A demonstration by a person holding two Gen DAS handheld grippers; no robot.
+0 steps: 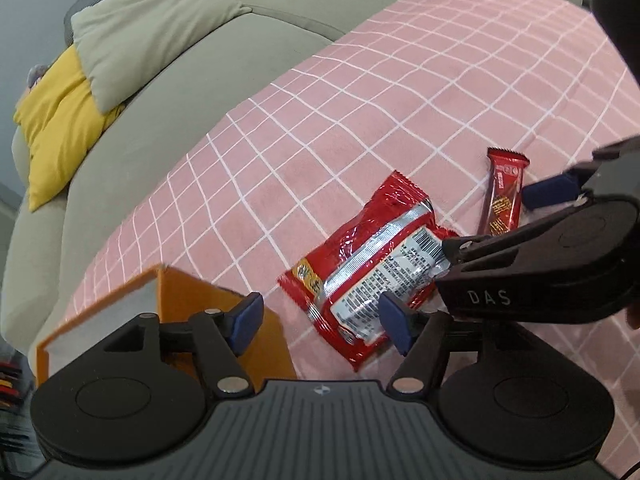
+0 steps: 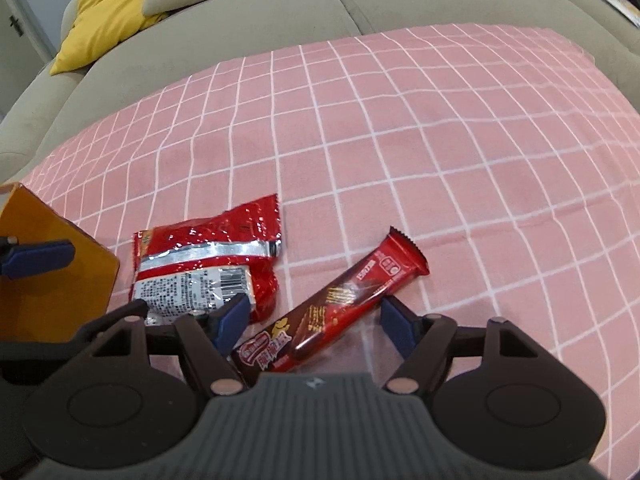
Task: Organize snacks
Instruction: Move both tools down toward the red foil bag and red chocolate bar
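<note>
Low in the right wrist view, the right gripper (image 2: pixel 312 322) has its blue pads spread wide, and the red chocolate bar (image 2: pixel 334 302) lies slantwise on the cloth between them, its crimped end reaching toward mid-frame; whether either pad touches the wrapper I cannot tell. Just left of it sits the red snack packet (image 2: pixel 208 262), label side up, silver seam across it. Further left, at the frame edge, the orange box (image 2: pixel 60 256).

Over to the left wrist view: the left gripper (image 1: pixel 322 322) is parted too, nothing between its pads, one blue pad in front of the orange box (image 1: pixel 188 292) at lower left, the other over the snack packet (image 1: pixel 376 264). Right of centre lies the chocolate bar (image 1: pixel 502 198), with the right gripper (image 1: pixel 500 220) coming in from the right edge. All of it rests on the pink checked cloth (image 1: pixel 360 100), the grey sofa (image 1: pixel 160 120) and yellow cushion (image 1: pixel 56 128) at upper left
</note>
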